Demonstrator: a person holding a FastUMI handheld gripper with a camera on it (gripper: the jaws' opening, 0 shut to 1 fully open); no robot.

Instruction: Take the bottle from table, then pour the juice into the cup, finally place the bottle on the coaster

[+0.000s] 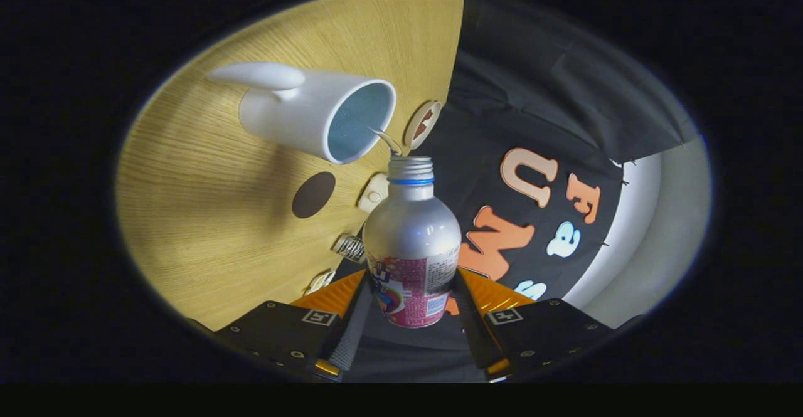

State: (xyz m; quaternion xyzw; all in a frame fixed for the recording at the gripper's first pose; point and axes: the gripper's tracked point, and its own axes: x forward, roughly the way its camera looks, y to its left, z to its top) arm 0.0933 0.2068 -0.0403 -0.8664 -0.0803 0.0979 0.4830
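Note:
My gripper (411,298) is shut on a silver bottle (411,235) with a pink label, one finger pressing each side of its lower body. The whole view is rolled over, so the bottle is tipped toward the white cup (313,113). The bottle's open threaded mouth (411,167), ringed in blue, sits just beside the cup's rim. A thin clear stream (388,141) runs from the mouth into the cup, whose inside looks pale blue. The cup's handle (260,75) points away from the bottle. A dark round coaster (313,194) lies on the wooden table (207,185), between the cup and my fingers.
Several small items lie along the table's edge by the black cloth wall: a round piece with a brown centre (421,122), a cream piece (373,192), a striped one (349,247). A pale wall (652,235) shows beyond the cloth.

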